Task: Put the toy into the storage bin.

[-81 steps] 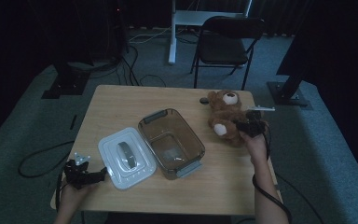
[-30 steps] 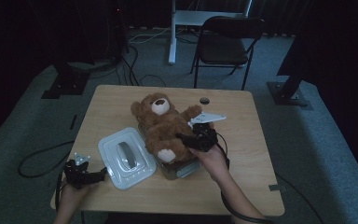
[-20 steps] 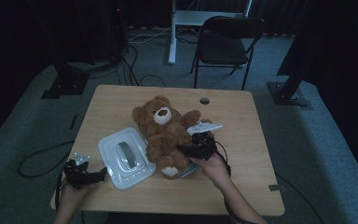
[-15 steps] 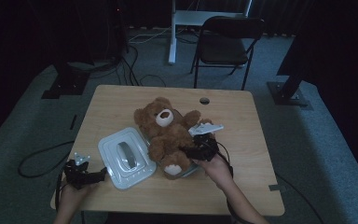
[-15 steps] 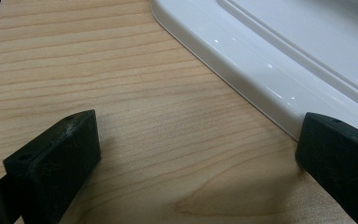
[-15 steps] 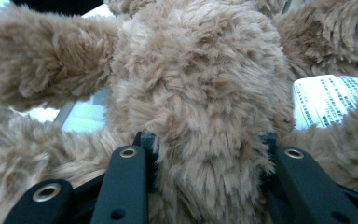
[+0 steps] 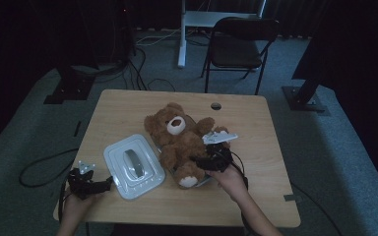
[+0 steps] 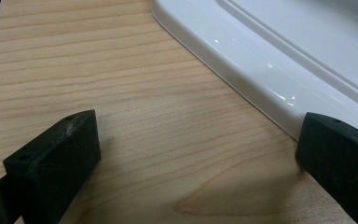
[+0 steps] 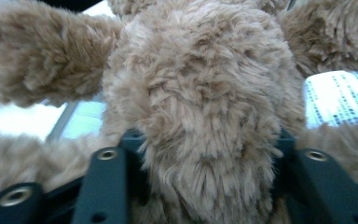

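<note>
High view, item one: we record a brown teddy bear (image 7: 179,142) lying on its back at the middle of the wooden table (image 7: 256,128), head toward the far side, cream muzzle up, arms spread, a pale sole showing on its near foot. It lies over a clear container (image 7: 204,181), of which we see little more than a near edge under the foot. Item two: the right gripper (image 7: 211,161), at the bear's right flank. In the right gripper view the plush body (image 9: 196,116) bulges between the two black jaws, fur touching both inner faces; the jaws have just been opening, and we cannot tell whether they still press on the bear. A white printed tag (image 7: 220,137) lies just beside the bear's right arm. Item three: a white lid (image 7: 134,166) with a raised handle, flat on the table, just left of the bear. Item four: the left gripper (image 7: 86,183), near the left near corner, its jaws spread wide over bare wood with the lid's rim (image 8: 242,79) just beside one jaw, gripping nothing. A black folding chair (image 7: 238,46) stands beyond the far edge.
</note>
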The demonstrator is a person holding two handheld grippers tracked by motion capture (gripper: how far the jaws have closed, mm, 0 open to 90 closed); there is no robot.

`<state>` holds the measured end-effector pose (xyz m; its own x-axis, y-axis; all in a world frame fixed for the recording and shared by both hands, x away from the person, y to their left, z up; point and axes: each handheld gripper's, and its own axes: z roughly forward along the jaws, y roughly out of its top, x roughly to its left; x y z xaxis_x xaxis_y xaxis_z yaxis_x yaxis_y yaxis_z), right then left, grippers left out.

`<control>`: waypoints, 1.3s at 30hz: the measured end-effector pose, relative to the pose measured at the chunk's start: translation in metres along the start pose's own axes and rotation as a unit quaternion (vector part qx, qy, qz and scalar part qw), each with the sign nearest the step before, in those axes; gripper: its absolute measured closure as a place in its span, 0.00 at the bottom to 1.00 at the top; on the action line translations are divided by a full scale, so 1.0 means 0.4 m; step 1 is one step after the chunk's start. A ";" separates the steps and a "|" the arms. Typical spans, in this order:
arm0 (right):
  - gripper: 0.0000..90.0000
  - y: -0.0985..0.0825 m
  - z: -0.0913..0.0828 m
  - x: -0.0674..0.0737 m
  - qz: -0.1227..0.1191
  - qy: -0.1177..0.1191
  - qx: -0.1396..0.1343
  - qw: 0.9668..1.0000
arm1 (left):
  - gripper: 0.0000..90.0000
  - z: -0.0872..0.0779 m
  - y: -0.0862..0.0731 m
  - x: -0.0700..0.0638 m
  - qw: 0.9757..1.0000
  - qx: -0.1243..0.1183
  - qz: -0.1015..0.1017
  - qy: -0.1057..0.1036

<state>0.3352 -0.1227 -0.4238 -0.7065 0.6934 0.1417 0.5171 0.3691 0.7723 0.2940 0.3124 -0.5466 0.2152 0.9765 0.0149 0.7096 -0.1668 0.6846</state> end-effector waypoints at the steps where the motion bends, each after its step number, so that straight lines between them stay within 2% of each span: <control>1: 0.48 0.002 -0.001 -0.001 0.004 0.004 -0.001 1.000 | 0.00 0.000 0.000 0.000 1.000 0.000 0.001 0.000; 5: 0.36 0.014 -0.012 0.000 0.006 0.015 -0.006 1.000 | 0.00 0.000 0.000 0.000 1.000 0.000 -0.001 0.000; 10: 0.32 0.029 -0.018 0.013 0.003 -0.001 -0.001 1.000 | 0.00 0.000 0.000 0.000 1.000 0.000 -0.002 -0.001; 11: 0.23 0.039 -0.020 0.017 0.005 -0.006 -0.002 1.000 | 0.00 0.000 0.000 0.000 1.000 0.001 0.000 0.000; 17: 0.23 0.073 -0.046 0.010 0.030 -0.006 -0.039 0.999 | 0.00 0.000 0.000 0.000 1.000 0.001 0.001 0.000; 20: 0.24 0.096 -0.045 -0.003 0.048 0.011 -0.030 0.998 | 0.00 0.000 0.000 0.000 1.000 0.000 -0.001 0.000; 22: 0.24 0.111 -0.048 -0.007 0.050 0.003 -0.039 0.998 | 0.00 0.000 0.000 0.000 1.000 0.000 -0.001 -0.001; 24: 0.25 0.124 -0.049 -0.015 0.059 0.023 -0.042 0.997 | 0.00 0.000 0.000 0.000 1.000 0.000 0.000 0.000; 25: 0.25 0.132 -0.048 -0.018 0.056 0.029 -0.043 0.997 | 0.00 0.000 0.000 0.000 1.000 0.001 0.000 0.000; 27: 0.25 0.148 -0.047 -0.020 0.047 0.027 -0.046 0.997 | 0.00 0.000 0.000 0.000 1.000 0.001 0.000 0.000; 28: 0.25 0.153 -0.045 -0.017 0.043 0.021 -0.046 0.998 | 0.00 0.000 0.000 0.000 1.000 0.000 0.000 0.000; 29: 0.19 0.160 -0.042 -0.013 0.036 0.008 -0.048 0.998 | 0.00 0.000 0.000 0.000 1.000 0.001 0.000 0.000; 30: 0.17 0.166 -0.040 -0.009 0.039 -0.004 -0.050 0.998 | 0.00 0.000 0.000 0.000 1.000 0.000 0.000 0.000; 33: 0.14 0.182 -0.030 -0.004 0.032 -0.002 -0.043 0.999 | 0.00 0.000 0.000 0.000 1.000 0.000 0.000 0.000; 37: 0.12 0.220 -0.009 -0.009 0.042 0.000 -0.049 0.998 | 0.00 0.000 0.000 0.000 1.000 0.000 -0.001 0.000; 39: 0.13 0.228 -0.005 -0.010 0.040 -0.004 -0.048 0.998 | 0.00 0.000 0.000 0.000 1.000 0.000 -0.001 0.000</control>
<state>0.3841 -0.0929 -0.3528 -0.6611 0.7231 0.2001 0.5222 0.2519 0.8148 0.2941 0.3124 -0.5466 0.2144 0.9766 0.0139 0.7098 -0.1656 0.6847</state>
